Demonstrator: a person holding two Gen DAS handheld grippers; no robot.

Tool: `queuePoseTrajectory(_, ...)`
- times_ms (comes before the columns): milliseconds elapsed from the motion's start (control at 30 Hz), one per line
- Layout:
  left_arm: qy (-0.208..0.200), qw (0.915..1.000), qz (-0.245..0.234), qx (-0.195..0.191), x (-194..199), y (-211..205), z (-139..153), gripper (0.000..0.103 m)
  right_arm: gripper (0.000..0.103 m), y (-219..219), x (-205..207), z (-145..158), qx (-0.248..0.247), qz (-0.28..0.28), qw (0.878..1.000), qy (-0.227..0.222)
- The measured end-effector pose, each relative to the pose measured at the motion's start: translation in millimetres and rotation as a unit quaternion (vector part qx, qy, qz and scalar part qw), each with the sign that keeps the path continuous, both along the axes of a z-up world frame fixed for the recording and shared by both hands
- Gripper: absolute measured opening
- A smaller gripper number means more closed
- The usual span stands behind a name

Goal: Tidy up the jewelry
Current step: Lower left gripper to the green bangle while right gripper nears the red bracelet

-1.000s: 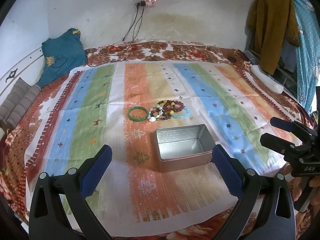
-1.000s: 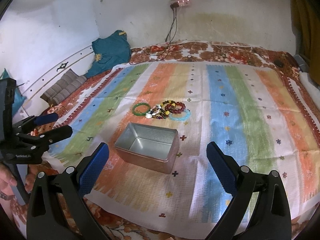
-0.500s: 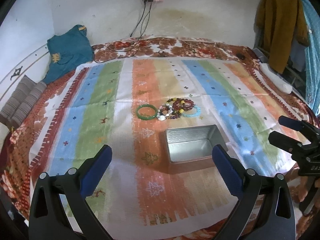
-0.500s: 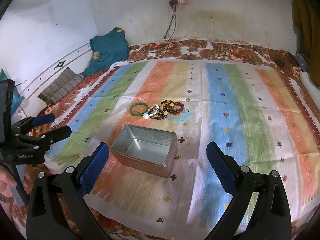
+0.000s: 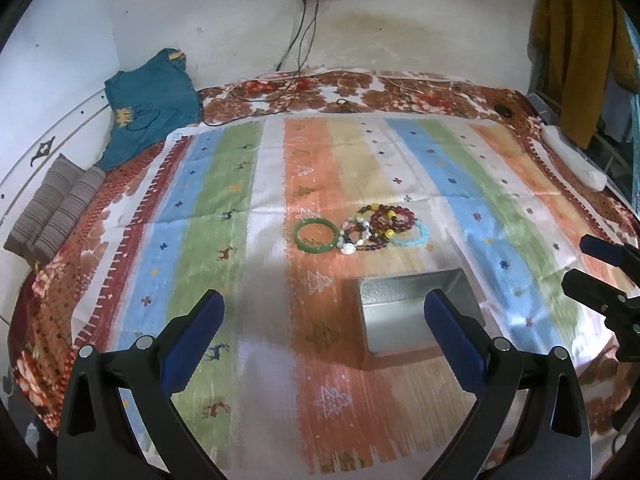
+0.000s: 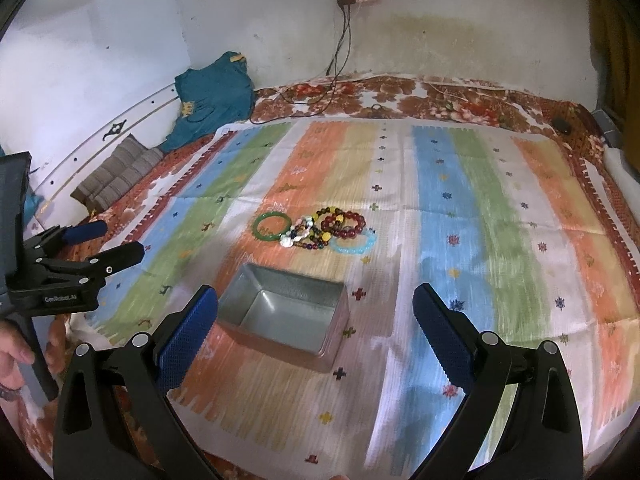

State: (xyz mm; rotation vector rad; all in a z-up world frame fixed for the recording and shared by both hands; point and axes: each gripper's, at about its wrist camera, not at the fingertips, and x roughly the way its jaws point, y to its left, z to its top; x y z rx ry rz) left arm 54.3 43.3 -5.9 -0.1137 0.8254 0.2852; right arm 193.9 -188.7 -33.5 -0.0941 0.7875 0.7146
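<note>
Right wrist view: bracelets (image 6: 320, 230) lie heaped on the bed (image 6: 480, 216) beyond an empty tin (image 6: 280, 316). Both grippers, left (image 6: 108, 242) and right (image 6: 316, 322), gape, holding nothing. Beads look light, floppy; rims likely grip best.

— Container? Open rectangular metal tin (image 6: 284, 322), silver inside, lidless, upright on the striped cloth, nothing visible inside; long side turned slightly askew in the right wrist view.

— Jewelry? Cluster just beyond the tin, apart from it. Leftmost: green bangle (image 5: 315, 236), flat, smooth, closed ring. Beside it, touching: white-and-dark beaded bracelet (image 5: 354, 237) with pale chunky beads. Next: dark red beaded bracelet (image 5: 394, 219) carrying a few yellow beads, overlapping its neighbours. Rightmost: pale blue bracelet (image 5: 413, 235), flat, partly under the red one.

— Same order from the right wrist? Yes: green bangle (image 6: 273, 227), white-and-dark, dark red (image 6: 343, 223), pale blue (image 6: 354, 243).
</note>
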Motion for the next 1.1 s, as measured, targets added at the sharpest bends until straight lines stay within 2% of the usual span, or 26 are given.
queuePoseTrajectory(67,0.005,1.0,0.005,0.0,9,4,-1,0.098,0.099,4,5,0,-0.003,-0.001,1.0,0.001)
queuePoseTrajectory(200,0.014,0.9995,0.009,-0.026,23,15,-4,0.098,0.099,9,14,-2,-0.003,0.002,1.0,0.014)
queuePoseTrajectory(633,0.045,0.9986,0.024,-0.01,66,30,-15,0.098,0.099,31,41,-4,-0.028,-0.009,0.999,0.017)
queuePoseTrajectory(767,0.05,0.9973,0.022,-0.05,76,41,-21,0.098,0.099,37,51,-7,-0.035,-0.013,0.999,0.021)
queuePoseTrajectory(1100,0.073,0.9965,0.031,-0.027,101,55,-36,0.098,0.099,52,74,-15,-0.047,-0.017,0.998,0.027)
